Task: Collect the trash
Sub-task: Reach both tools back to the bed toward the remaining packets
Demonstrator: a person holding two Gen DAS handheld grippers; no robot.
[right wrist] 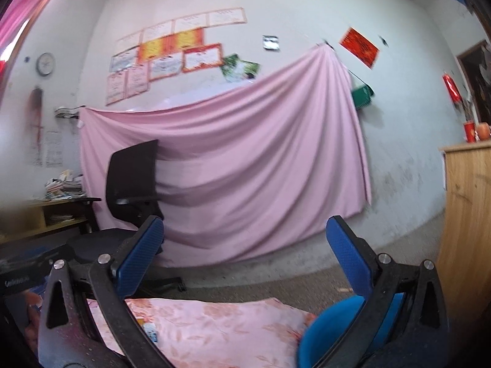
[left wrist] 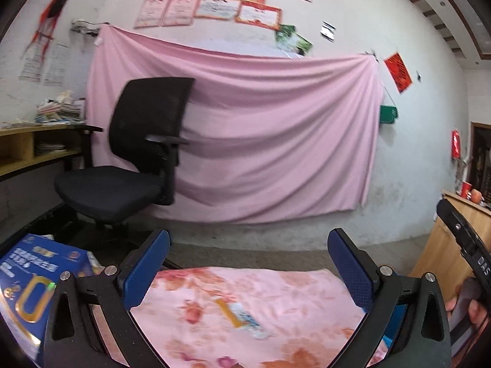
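1. The left gripper [left wrist: 248, 263] has its blue-padded fingers spread wide apart with nothing between them, raised above a table covered by a pink floral cloth [left wrist: 291, 300]
2. A wrapper [left wrist: 242, 317], yellow-orange along one side and white and blue on the other, lies flat on that cloth, near and slightly left of centre in the left wrist view; it is blurred, so its print cannot be read
3. The right gripper [right wrist: 245, 257] also has its fingers wide apart and empty, held above the near right part of the table
4. In the right wrist view the same wrapper shows only partly, at the near left behind the left finger
5. A blue bin [right wrist: 331, 331] sits at the near right of the table, behind the right finger
6. A blue printed box [left wrist: 30, 279] stands at the near left
7. Far off, a black office chair [left wrist: 138, 153] stands before a pink sheet [left wrist: 276, 138] hung on the wall
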